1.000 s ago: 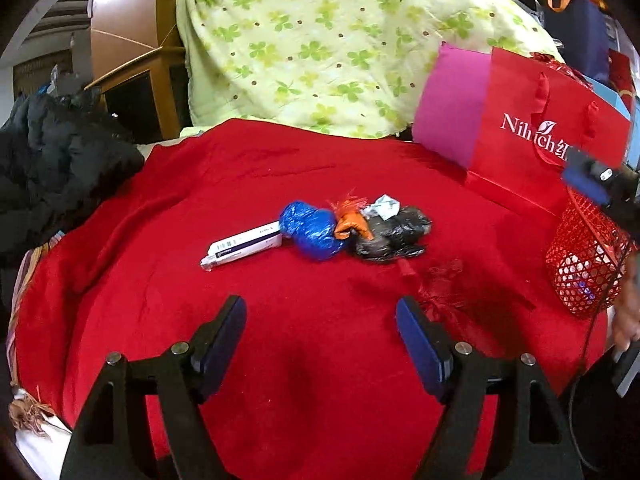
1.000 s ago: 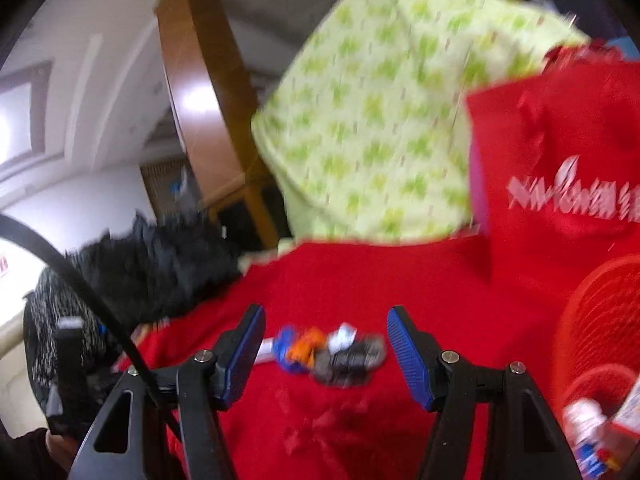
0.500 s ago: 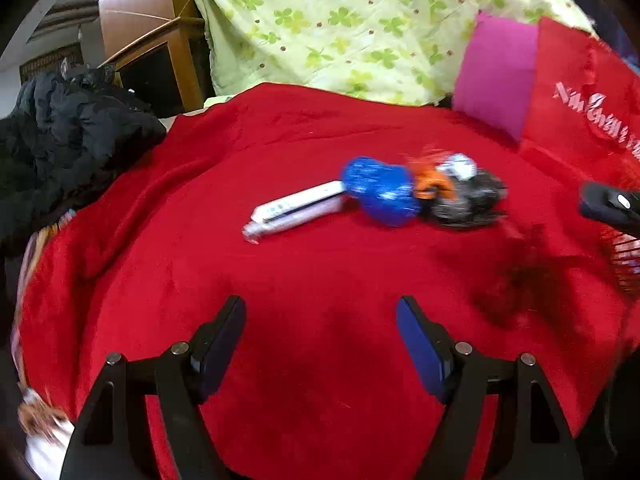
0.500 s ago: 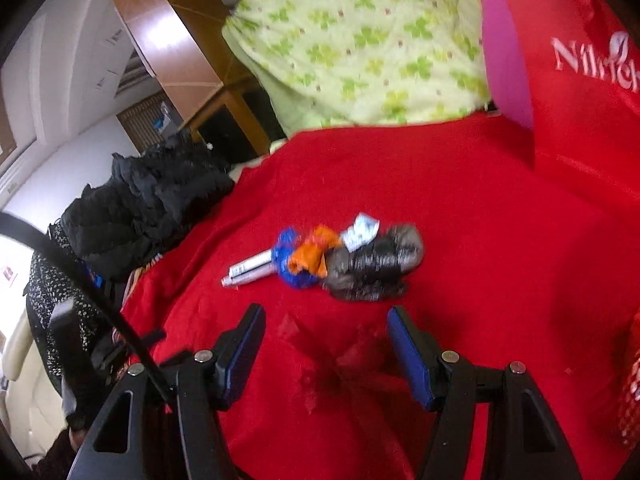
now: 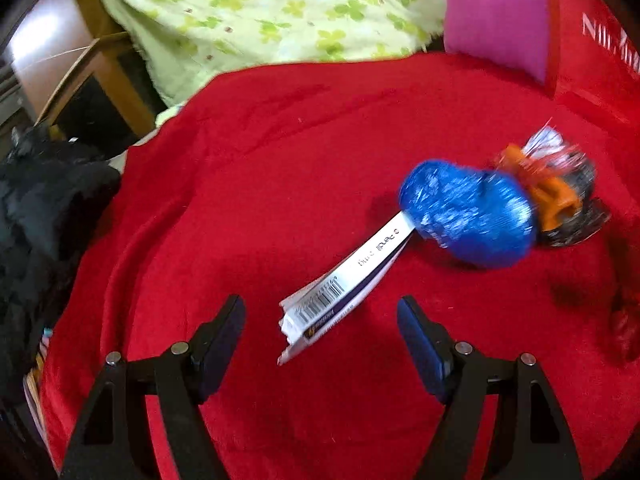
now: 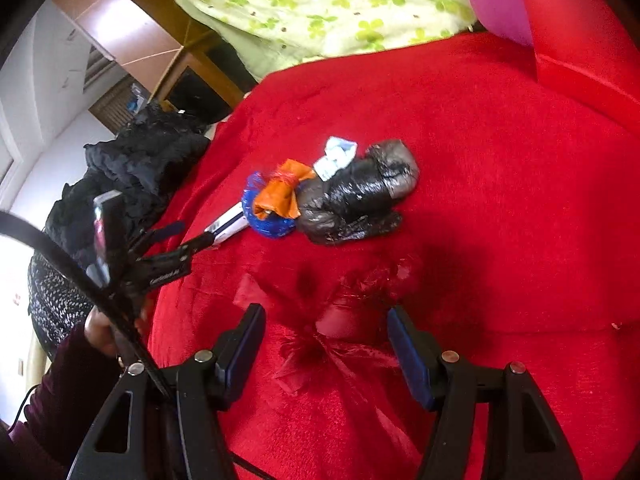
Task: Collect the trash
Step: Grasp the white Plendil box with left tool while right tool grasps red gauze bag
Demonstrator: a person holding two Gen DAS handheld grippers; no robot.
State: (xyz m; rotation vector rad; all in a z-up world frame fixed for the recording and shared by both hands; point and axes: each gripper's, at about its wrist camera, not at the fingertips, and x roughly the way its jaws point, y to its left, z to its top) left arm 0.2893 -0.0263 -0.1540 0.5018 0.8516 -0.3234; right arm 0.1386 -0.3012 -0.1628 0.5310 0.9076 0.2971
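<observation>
Two claws approach litter scattered on a red blanket (image 5: pixel 304 152) that covers the counter. The left claw (image 5: pixel 320 330) stands released, jaws spread to either side of the near, barcoded end of a flat white carton (image 5: pixel 344 280); its far end is tucked under a blue crumpled bag (image 5: pixel 468 216), which touches an orange wrapper (image 5: pixel 554 196) and a black plastic bag (image 6: pixel 352 196). The right claw (image 6: pixel 326 344) is likewise released and empty, its jaws flanking a red cellophane scrap (image 6: pixel 340 320) that lies flat and nearly matches the blanket. To grasp the carton well, the left claw should probably descend until both pads bracket its narrow sides, then close and draw it out along its length so the blue bag is not dragged. The cellophane is thin and slippery; the right claw likely needs to press into the soft blanket and pinch a raised fold. Both claws point obliquely downward and forward; in the right wrist view the left claw appears at left, held by a hand (image 6: pixel 102 330) in a dark sleeve.
</observation>
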